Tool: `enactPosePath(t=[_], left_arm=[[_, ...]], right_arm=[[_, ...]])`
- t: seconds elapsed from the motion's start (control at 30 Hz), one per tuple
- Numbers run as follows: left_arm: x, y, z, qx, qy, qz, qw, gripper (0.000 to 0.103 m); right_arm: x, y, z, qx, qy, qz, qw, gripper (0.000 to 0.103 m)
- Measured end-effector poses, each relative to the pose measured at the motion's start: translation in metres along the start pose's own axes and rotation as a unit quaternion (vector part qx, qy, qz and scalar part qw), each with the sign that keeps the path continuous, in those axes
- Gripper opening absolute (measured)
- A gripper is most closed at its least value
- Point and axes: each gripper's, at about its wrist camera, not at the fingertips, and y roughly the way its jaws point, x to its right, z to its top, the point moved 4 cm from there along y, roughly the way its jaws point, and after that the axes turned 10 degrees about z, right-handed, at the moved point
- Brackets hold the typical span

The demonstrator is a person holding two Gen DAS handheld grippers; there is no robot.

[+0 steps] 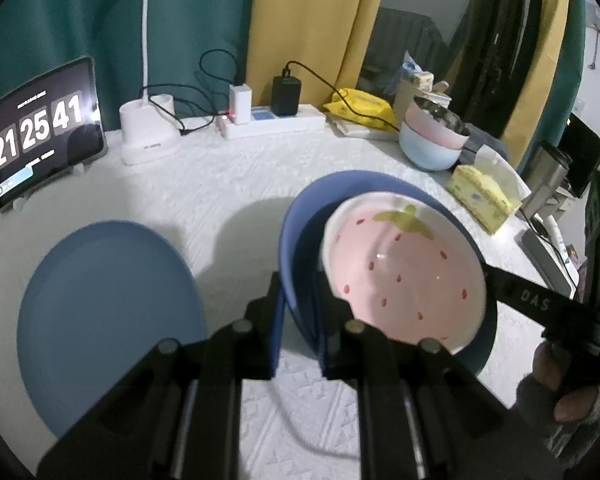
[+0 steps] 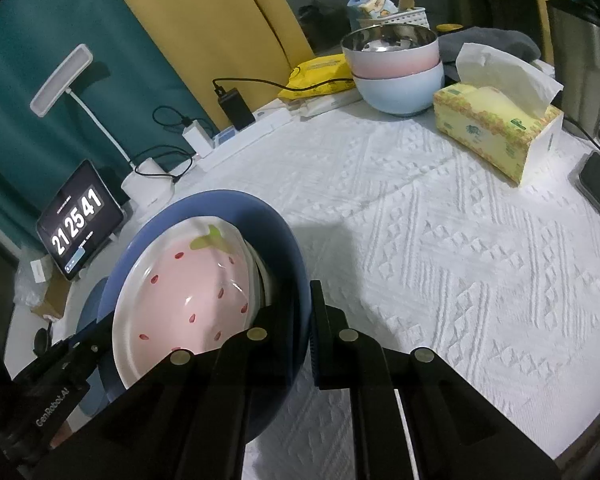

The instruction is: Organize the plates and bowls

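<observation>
Left tongs (image 1: 300,320) clamped on near rim of blue bowl (image 1: 300,216); right tongs (image 2: 306,332) clamped on opposite rim. Bowl tilted, above white bench (image 2: 440,240), strawberry dish (image 1: 404,268) nested inside. Blue plate (image 1: 108,320) flat on bench just left of bowl. Stacked pink and pale-blue bowls (image 2: 396,72) at far edge, beside tissue box (image 2: 496,128).

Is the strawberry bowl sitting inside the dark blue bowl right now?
Yes, in the left wrist view the strawberry bowl is nested inside the dark blue bowl, whose rim shows around it.
</observation>
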Motion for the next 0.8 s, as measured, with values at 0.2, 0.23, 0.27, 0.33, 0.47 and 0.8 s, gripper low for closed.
enactPosePath(t=[0.2,0.23,0.27,0.33,0.47,0.8], left_arm=[[0.000,0.000,-0.001,0.000,0.003,-0.005,1.0000,0.012],[0.000,0.000,-0.001,-0.001,0.002,-0.007,1.0000,0.012],[-0.001,0.000,0.000,0.000,0.002,-0.008,1.0000,0.012],[-0.001,-0.001,0.000,0.002,0.002,-0.010,0.9999,0.012],[-0.003,-0.002,0.001,0.007,-0.002,-0.015,0.9999,0.012],[-0.008,-0.011,0.007,0.021,-0.005,-0.014,0.9997,0.012]], right_arm=[[0.002,-0.002,0.000,0.001,0.002,-0.003,1.000,0.009],[0.001,-0.003,0.000,0.000,0.003,-0.003,1.000,0.009],[0.001,-0.003,-0.001,0.000,0.003,-0.004,1.000,0.009],[0.001,-0.004,-0.001,0.001,0.005,-0.002,1.000,0.009],[0.000,-0.006,0.000,0.004,0.006,0.000,1.000,0.009],[-0.011,-0.011,0.004,0.012,-0.002,0.003,1.000,0.009]])
